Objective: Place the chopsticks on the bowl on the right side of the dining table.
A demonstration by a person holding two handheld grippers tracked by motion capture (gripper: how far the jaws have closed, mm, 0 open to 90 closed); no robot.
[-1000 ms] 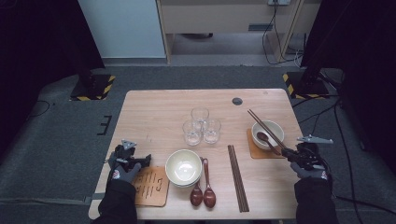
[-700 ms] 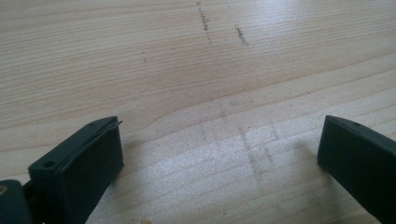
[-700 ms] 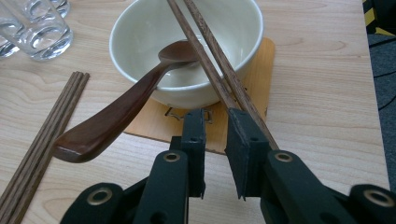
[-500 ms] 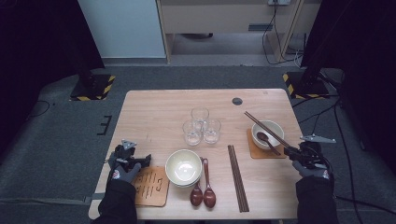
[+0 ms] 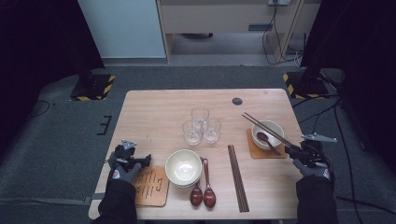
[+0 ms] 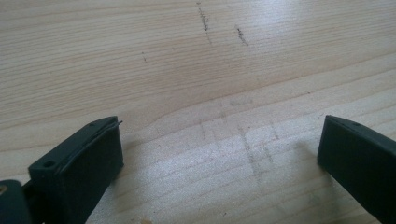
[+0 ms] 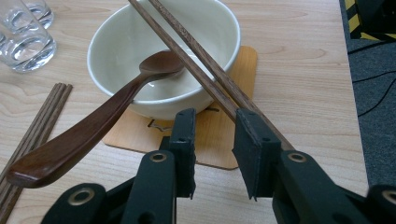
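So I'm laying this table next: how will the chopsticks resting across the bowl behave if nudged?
The chopsticks look stiff, thin and light. They lean on the bowl rim, so a nudge would probably slide them off. The right hand-held gripper has just been opening, with the sticks lying loose between its jaws, so they may separate.

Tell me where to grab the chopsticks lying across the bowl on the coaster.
Grip the chopsticks at their low near ends, past the rim of the bowl over the coaster. Come in from the near right edge of the table, jaws straddling both sticks; they lie side by side, and the spoon crowds the other side.
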